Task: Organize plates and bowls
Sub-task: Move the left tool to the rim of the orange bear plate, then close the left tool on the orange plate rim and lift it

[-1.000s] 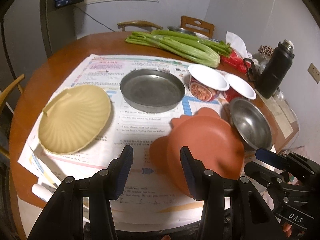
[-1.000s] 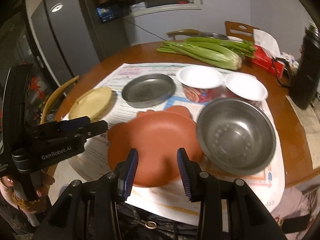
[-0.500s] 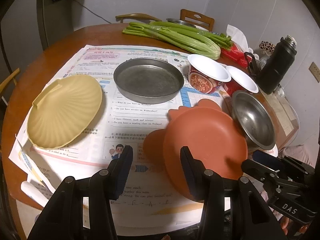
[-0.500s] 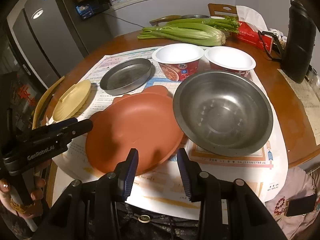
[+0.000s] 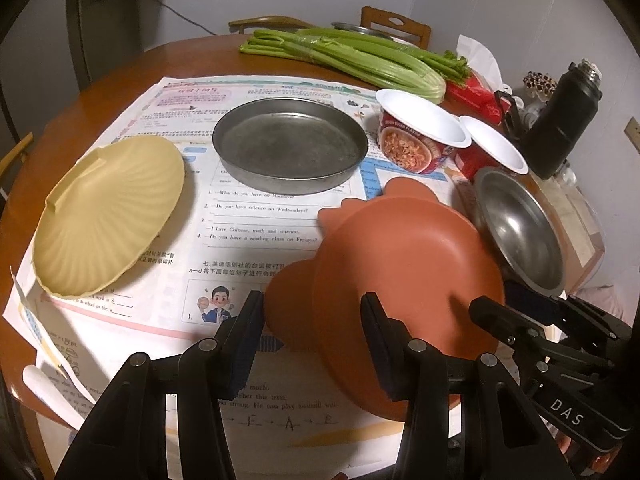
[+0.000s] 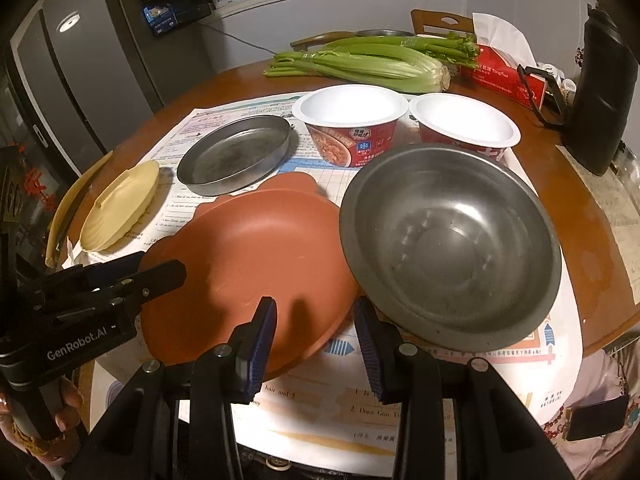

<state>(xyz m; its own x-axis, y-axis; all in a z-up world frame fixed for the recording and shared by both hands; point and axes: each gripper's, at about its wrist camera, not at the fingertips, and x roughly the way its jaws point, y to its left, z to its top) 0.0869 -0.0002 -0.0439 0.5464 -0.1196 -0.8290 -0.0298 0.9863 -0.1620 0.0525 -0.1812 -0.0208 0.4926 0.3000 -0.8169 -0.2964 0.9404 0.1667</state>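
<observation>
**Table stock at the outset: nothing gripped, terracotta plate nearest both claws**

- Shell-shaped cream plate [image 5: 108, 216]: far left on the printed paper sheets [image 5: 256, 216], resting alone, well apart from both grippers.
- Flat steel pan [image 5: 290, 144]: behind centre, alone on the paper.
- Left gripper [image 5: 310, 340]: released, fingers spread, grasping nothing; poised at the near left edge of the terracotta plate.
- Terracotta plate [image 6: 256, 248]: centre front, its right rim touching or tucked just under the steel bowl; which, cannot be told.
- Right gripper [image 6: 314, 344]: released, empty, hovering over the plate's near right rim.
- Steel bowl [image 6: 448, 248]: right of the plate, upright.
- Two instant-noodle bowls [image 6: 348, 116]: behind, side by side, upright, rims touching or nearly so.

Step in hand, by judgement: approach to the first pick, no stacking yet done. Next move calls for one claw to close on the terracotta rim and lift it away from the steel bowl without dragging the bowl.
</observation>
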